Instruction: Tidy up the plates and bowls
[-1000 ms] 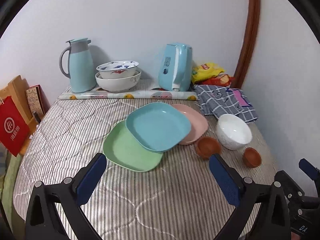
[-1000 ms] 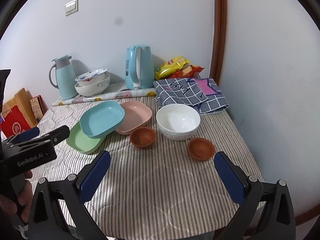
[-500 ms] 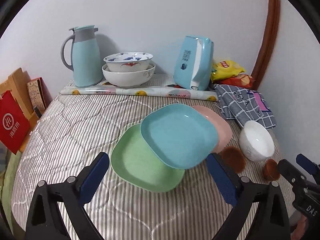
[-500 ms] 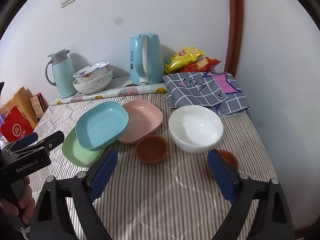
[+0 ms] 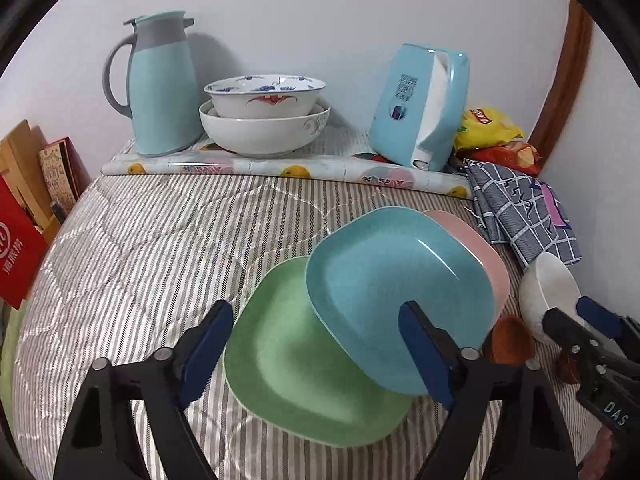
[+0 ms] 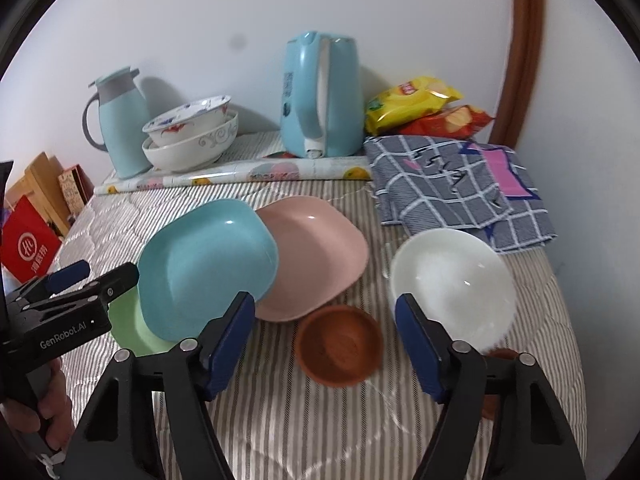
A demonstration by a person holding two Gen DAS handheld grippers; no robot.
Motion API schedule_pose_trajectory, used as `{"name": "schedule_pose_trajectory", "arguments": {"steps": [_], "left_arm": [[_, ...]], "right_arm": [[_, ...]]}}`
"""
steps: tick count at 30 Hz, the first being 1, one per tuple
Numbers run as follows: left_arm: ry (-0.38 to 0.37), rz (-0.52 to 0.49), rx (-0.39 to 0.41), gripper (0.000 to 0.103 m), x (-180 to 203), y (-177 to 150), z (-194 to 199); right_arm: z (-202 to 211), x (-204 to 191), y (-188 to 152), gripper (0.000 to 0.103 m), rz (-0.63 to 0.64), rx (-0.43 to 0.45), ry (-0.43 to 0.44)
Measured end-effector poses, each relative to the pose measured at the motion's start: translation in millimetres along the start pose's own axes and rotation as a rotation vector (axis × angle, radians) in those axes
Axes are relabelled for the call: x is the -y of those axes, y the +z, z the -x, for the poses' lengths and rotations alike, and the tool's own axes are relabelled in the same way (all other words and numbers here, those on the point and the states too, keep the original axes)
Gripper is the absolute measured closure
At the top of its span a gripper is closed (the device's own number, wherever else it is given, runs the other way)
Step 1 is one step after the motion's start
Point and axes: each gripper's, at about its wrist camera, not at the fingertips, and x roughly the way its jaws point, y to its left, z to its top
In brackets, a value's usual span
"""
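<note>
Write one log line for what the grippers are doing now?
left gripper: open, over green plate | right gripper: open, over brown bowl

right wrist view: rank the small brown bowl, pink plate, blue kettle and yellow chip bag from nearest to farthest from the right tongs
From the right tongs:
1. Small brown bowl, just ahead, between the fingers.
2. Pink plate, beyond it, slightly left.
3. Blue kettle, at the back by the wall.
4. Yellow chip bag, back right, beside the kettle; these last two are too close to call.

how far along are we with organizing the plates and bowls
Barely started. Done: nothing visibly sorted; the blue plate lies askew over the green plate and pink plate. In hand: nothing; both hand-held grippers, left and right, are open. Left: white bowl, brown bowl.
</note>
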Motion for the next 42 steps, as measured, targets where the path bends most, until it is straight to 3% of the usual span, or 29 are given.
{"name": "schedule_pose_trajectory", "arguments": {"steps": [3, 17, 23, 30, 33, 42], "left_arm": [[-0.013, 0.006, -0.009, 0.026, -2.9, 4.7, -9.4], [-0.080, -0.018, -0.019, 0.035, -0.4, 35.3, -52.1], [-0.103, -0.029, -0.046, 0.049, 4.3, 38.4, -67.1], [-0.133, -0.036, -0.067, 0.079, 1.5, 35.6, -71.1], [-0.133, -0.035, -0.070, 0.086, -0.6, 32.9, -68.9], [-0.160, -0.003, -0.084, 0.092, -13.7, 24.8, -57.2]], "right_arm": [[-14.3, -5.8, 5.5, 0.042, 0.011, -0.025, 0.014], [-41.5, -13.8, 9.4, 0.044, -0.036, -0.101, 0.058], [-49.0, -19.4, 3.1, 0.045, -0.045, -0.140, 0.085], [-55.8, -30.9, 4.7, 0.069, -0.015, -0.155, 0.102], [-59.9, -35.0, 5.7, 0.080, -0.003, -0.165, 0.099], [-60.7, -32.5, 8.1, 0.089, -0.036, -0.129, 0.074]]}}
